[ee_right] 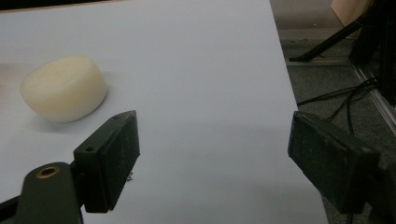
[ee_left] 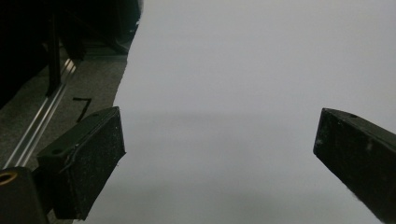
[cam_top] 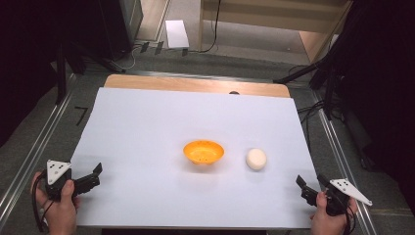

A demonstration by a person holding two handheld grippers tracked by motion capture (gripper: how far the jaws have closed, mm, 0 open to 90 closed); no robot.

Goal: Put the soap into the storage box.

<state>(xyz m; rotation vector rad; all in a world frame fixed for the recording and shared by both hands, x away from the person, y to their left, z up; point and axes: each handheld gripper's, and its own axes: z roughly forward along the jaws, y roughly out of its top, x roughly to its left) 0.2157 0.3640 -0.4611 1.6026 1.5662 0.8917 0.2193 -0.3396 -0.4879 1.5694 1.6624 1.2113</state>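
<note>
I see a white sheet (cam_top: pixel 147 147) that covers most of the wooden table (cam_top: pixel 195 84). Near the middle of the sheet stands an orange bowl (cam_top: pixel 203 152), upright, and I take it as my landmark. Just to the right of the bowl, apart from it, lies a cream-white round puck-like object (cam_top: pixel 256 159); I cannot tell what it is made of. In the right gripper view the same object (ee_right: pixel 64 88) lies flat on the sheet, ahead and to the left of the jaws.

My left gripper (cam_top: pixel 96 175) is far to the left of the bowl and nearer to me, at the left border of the sheet, held in the person's left hand (cam_top: pixel 59 205). Its jaws stand wide apart with nothing between them; in the left gripper view I see the bare sheet (ee_left: pixel 233 93) between them.

My right gripper (cam_top: pixel 307 185) is to the right of the bowl and nearer to me, beyond the round object, held by the right hand (cam_top: pixel 327 218). Its jaws are also spread wide and hold nothing. A black cable (ee_right: pixel 336 95) lies on the grey floor beside the sheet's right edge.
</note>
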